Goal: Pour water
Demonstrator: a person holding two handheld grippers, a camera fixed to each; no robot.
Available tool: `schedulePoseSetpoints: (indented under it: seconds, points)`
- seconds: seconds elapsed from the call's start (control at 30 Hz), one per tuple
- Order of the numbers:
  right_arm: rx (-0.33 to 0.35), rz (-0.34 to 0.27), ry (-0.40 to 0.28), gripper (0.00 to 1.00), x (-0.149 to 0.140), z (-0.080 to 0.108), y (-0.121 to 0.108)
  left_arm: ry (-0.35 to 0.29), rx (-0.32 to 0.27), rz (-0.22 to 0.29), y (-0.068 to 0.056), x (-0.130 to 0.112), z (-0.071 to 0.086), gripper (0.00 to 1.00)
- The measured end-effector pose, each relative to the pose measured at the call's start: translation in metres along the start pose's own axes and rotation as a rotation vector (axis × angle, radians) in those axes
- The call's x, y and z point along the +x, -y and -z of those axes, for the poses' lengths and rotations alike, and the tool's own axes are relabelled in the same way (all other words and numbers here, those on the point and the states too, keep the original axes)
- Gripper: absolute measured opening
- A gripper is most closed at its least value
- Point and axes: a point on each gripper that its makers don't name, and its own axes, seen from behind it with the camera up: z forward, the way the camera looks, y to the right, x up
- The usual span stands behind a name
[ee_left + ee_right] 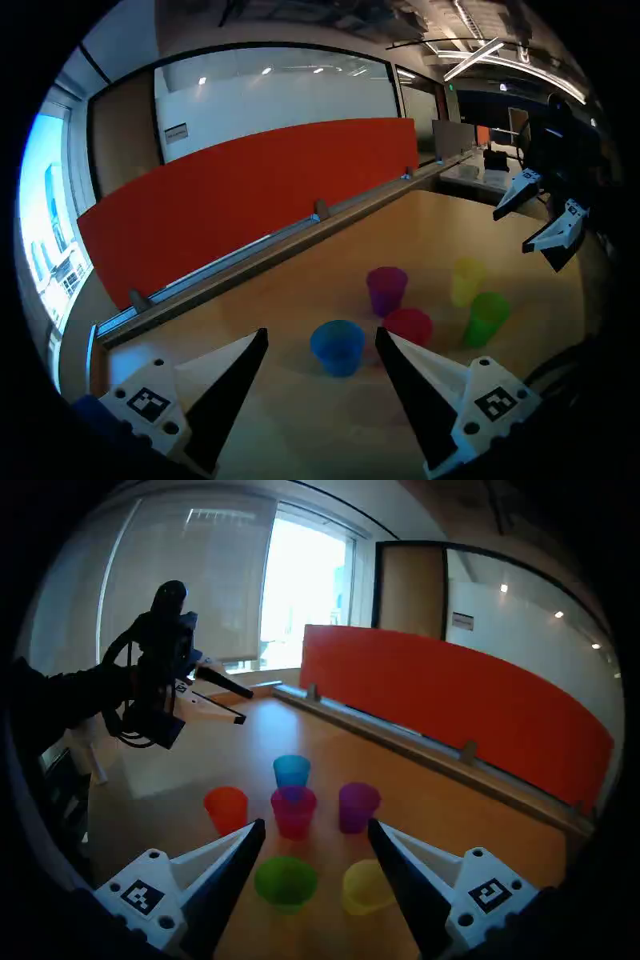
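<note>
On the wooden tabletop (496, 232), beside an orange divider (240, 200), coloured cups (294, 810) stand in a cluster. Left gripper (320, 336) and right gripper (314, 824) both hover above it, jaws wide open, holding nothing. Blue cup (338, 346) sits just ahead of the left gripper; green cup (286, 882) and yellow cup (368, 886) are nearest the right. Can't tell which holds water. Likely step: grasp one cup. Centre it between the jaws, grip mid-wall, keep it upright.
</note>
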Motion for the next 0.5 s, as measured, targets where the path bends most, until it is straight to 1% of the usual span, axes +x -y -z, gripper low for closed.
schedulePoseSetpoints:
  seconds: [0.27,0.5]
  points:
    - [0.022,-0.005,0.041,1.00,-0.020,-0.012,0.005,0.051,-0.038,0.008,-0.007,-0.025,-0.021,1.00]
    - [0.046,-0.017,0.076,0.99,-0.038,-0.020,0.011,0.091,-0.062,0.004,-0.008,-0.043,-0.036,1.00]
